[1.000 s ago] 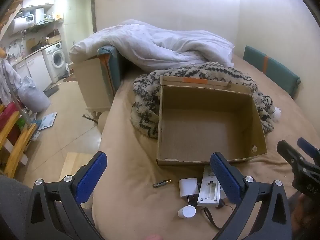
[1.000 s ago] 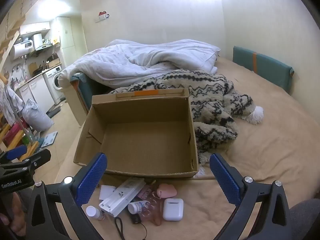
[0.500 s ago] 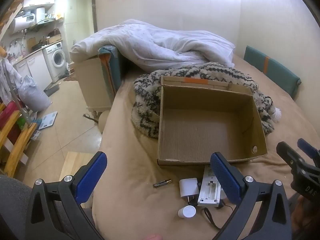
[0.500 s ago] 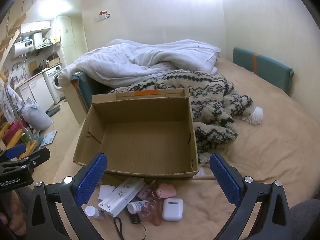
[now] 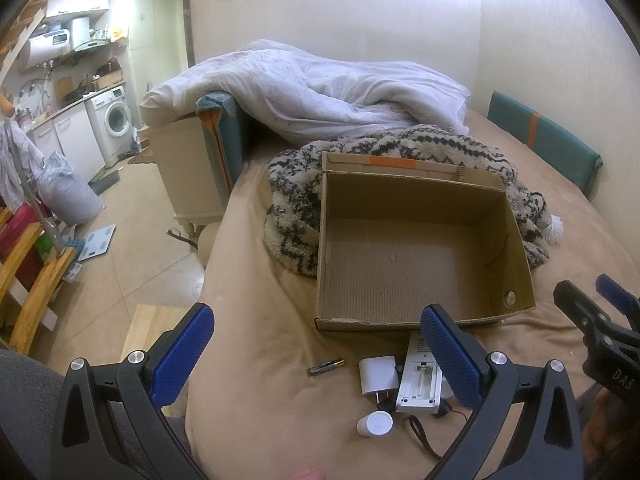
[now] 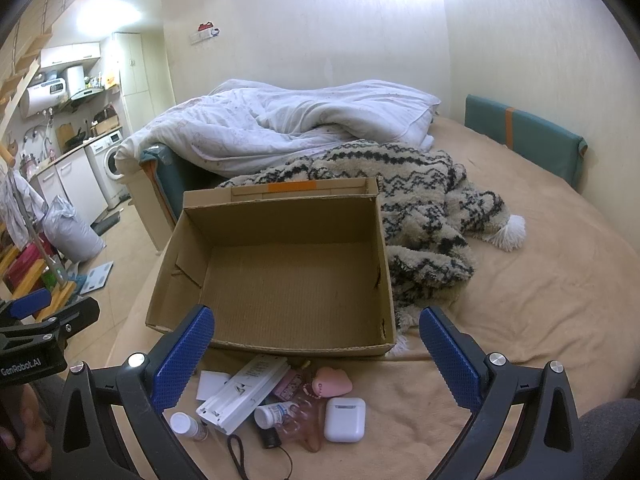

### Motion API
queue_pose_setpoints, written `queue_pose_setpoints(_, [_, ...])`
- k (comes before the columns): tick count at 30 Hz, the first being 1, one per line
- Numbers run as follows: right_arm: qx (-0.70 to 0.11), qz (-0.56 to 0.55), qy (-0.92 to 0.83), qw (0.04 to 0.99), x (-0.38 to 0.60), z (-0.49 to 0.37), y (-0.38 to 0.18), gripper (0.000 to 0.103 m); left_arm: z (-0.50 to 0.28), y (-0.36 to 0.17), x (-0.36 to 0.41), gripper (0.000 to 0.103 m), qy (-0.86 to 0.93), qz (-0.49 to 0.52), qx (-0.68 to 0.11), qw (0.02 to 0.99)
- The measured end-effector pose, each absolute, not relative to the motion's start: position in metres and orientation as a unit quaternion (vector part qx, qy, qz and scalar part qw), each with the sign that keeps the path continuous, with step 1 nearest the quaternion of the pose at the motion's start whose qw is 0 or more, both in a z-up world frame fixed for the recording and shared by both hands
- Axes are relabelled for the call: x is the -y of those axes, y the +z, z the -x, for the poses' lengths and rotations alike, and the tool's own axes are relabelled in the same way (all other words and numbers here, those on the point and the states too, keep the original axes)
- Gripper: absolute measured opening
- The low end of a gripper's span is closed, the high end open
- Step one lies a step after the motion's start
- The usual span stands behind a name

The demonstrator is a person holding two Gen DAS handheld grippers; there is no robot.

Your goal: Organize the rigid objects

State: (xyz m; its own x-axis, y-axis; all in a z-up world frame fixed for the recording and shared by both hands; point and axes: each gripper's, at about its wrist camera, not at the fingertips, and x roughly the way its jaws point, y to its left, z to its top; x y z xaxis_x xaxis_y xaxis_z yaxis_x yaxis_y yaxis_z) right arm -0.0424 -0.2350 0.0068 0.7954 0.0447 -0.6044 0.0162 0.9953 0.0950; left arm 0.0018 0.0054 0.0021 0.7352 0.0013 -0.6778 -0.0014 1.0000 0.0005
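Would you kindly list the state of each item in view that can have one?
cardboard box: open, empty.
earbud case: lid closed, on the bed.
white remote: back up, battery slot uncovered.
battery: loose on the bed.
left gripper: jaws open, empty.
right gripper: jaws open, empty.

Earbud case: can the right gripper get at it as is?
Probably yes. The earbud case lies bare on the bed between the open right gripper fingers, nothing on top; a pink bottle sits against its left side.
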Motion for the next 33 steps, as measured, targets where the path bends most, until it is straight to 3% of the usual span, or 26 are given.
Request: queue_pose_setpoints(33, [-0.320, -0.047, 0.007, 0.946, 0.235, 0.042, 0.006, 0.103, -0.002, 0.008, -0.017, 0.103, 0.008, 0.002, -0.360, 0.933])
